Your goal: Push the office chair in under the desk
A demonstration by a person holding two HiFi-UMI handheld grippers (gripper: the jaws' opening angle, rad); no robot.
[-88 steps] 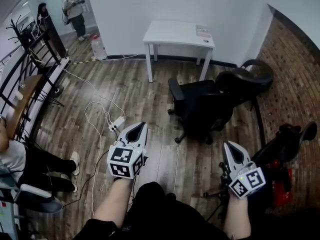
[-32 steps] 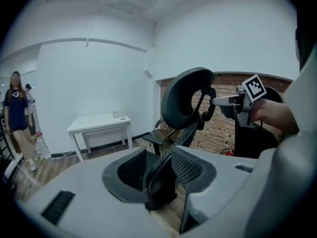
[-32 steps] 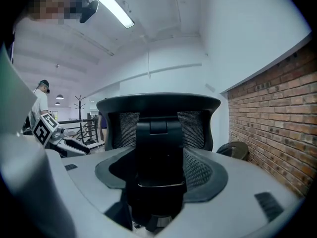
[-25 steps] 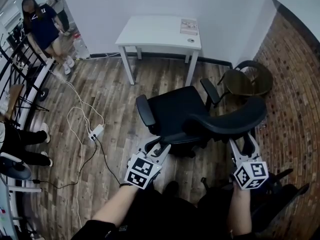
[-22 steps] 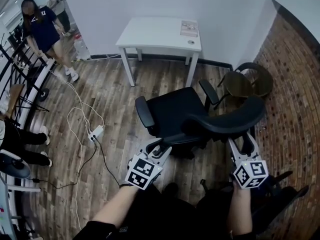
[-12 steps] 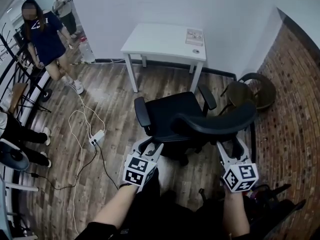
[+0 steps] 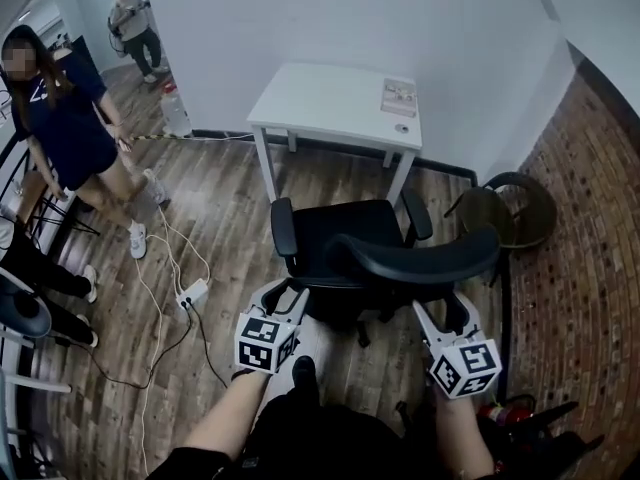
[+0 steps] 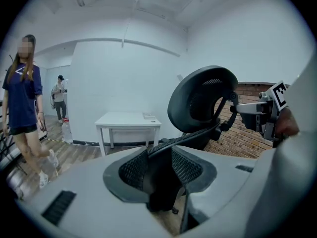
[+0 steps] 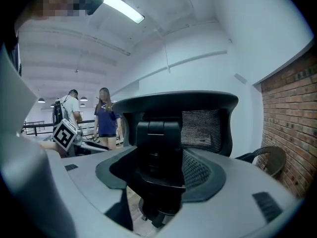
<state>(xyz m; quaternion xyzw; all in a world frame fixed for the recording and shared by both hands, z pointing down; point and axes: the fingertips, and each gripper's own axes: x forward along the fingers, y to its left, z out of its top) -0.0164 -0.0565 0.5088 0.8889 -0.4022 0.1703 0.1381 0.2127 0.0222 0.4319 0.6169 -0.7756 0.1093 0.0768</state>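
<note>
Office chair (image 7: pixel 335 233) rolled nearer desk (image 7: pixel 335 98); backrest (image 7: pixel 410 260) sits within right claw (image 7: pixel 442 313).

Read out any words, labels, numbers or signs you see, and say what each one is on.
No text here reads clearly.
Printed sheet on the white desk: too small to read.
White print on the navy T-shirt: blurred, unreadable.
White container with a red top: no legible label.
</note>
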